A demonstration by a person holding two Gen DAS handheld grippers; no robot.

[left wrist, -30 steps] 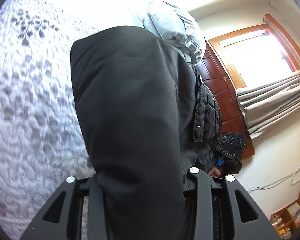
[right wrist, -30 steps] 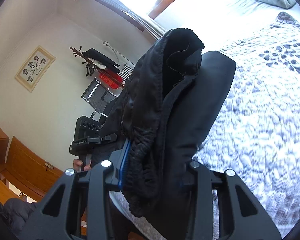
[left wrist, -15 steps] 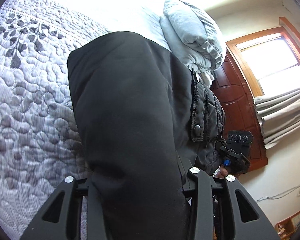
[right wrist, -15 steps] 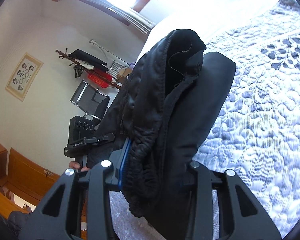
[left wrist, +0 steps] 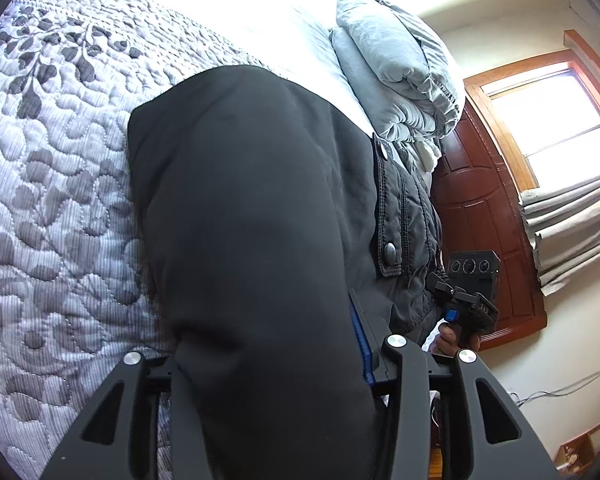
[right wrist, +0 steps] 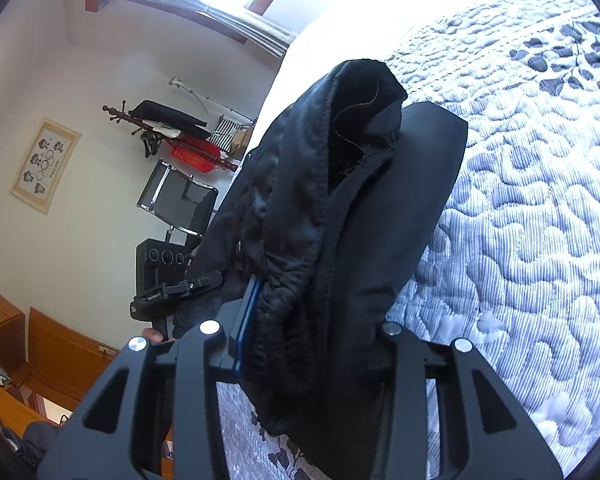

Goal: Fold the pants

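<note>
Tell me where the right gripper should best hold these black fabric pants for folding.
On the bunched elastic waistband, where the right gripper grips now, coming along the band's edge. The thick gathered hem gives the jaws firm purchase, and the black fabric pants hang free above the quilted bedspread.

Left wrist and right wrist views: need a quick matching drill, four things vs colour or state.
Things:
1. pants
2. quilt
3. folded duvet
4. basket on the rack

Colour or state:
A. red
B. pale grey-blue, stacked by the headboard
C. black, clamped in the left tool and the right tool
D. white-grey, leaf stitching

Pairs: 1-C, 2-D, 3-B, 4-A
</note>
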